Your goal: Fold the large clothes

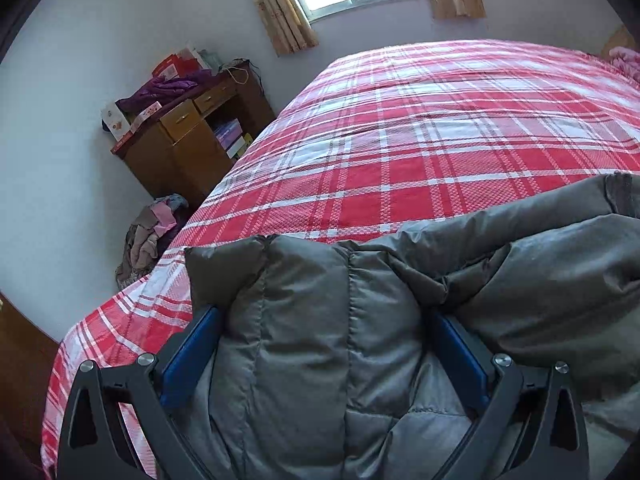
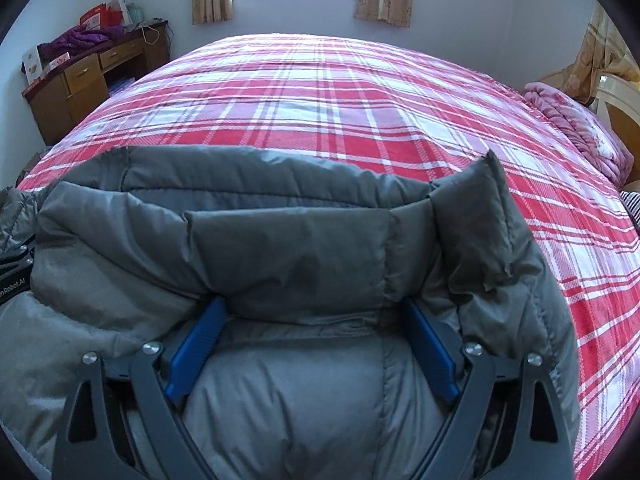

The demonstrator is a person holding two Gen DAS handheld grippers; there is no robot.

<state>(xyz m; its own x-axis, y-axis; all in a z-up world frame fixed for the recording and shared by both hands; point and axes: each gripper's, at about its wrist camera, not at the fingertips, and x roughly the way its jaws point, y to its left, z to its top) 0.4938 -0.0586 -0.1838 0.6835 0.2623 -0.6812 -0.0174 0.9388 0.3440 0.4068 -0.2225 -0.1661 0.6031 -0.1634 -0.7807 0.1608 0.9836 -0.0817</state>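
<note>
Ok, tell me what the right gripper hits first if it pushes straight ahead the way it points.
Most likely the grey puffer jacket: its folded bulk already sits between the wide-spread fingers of the right gripper, with the plaid bedspread beyond.

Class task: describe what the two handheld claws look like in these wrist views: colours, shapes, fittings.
Each claw, left claw and right claw, has two flat blue fingers on dark grey angular brackets with triangular cut-outs, joined by round silver bolts. White lettering marks a dark part at the right view's left edge. No hands or sleeves show.
</note>
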